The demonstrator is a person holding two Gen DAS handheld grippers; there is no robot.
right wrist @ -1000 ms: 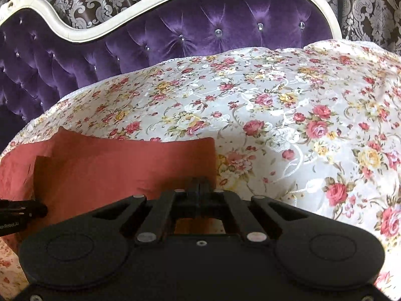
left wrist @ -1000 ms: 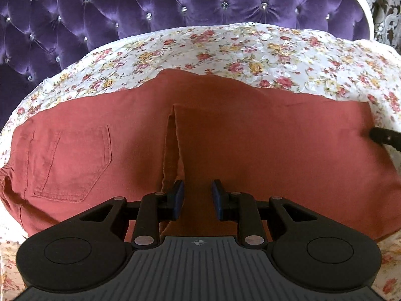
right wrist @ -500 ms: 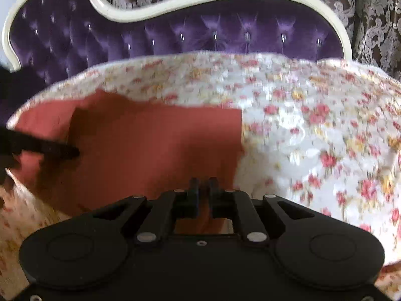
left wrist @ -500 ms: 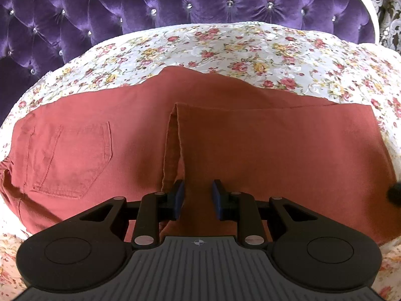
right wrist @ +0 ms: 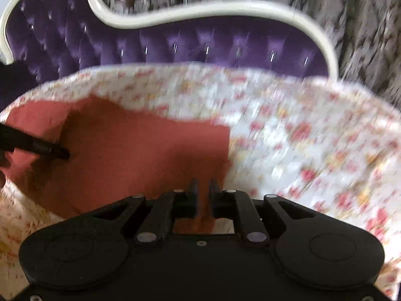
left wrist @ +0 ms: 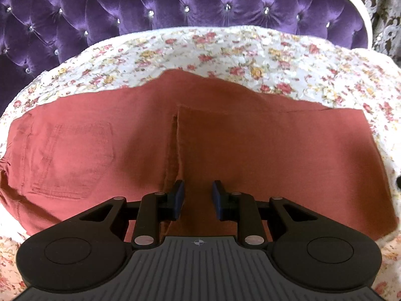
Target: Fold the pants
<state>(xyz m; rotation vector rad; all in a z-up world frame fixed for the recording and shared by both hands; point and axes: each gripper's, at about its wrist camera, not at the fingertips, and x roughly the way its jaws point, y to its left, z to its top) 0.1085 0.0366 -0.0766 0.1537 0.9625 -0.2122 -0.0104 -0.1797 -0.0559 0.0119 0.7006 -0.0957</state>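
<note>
Rust-red pants (left wrist: pixel 250 150) lie flat across the floral bedspread, back pocket (left wrist: pixel 75 160) at the left. The legs are folded over from the right, and their hem edge (left wrist: pixel 178 138) runs down the middle. My left gripper (left wrist: pixel 198 197) hovers over that hem near the front edge, its blue pads apart with nothing between them. In the blurred right wrist view, my right gripper (right wrist: pixel 203 188) stands just above the near right corner of the folded pants (right wrist: pixel 137 155), its jaws a narrow gap apart and empty. The left gripper's finger (right wrist: pixel 42 148) shows at the left.
The floral bedspread (left wrist: pixel 250 50) covers the bed, with bare room to the right of the pants (right wrist: pixel 313 138). A purple tufted headboard (left wrist: pixel 175 5) with a white frame (right wrist: pixel 225 7) stands behind. Patterned curtains (right wrist: pixel 363 25) hang beyond it.
My right gripper has parted its jaws, letting go of the pants' folded right end, and has drawn back and up while rolling. The left gripper has stayed put.
</note>
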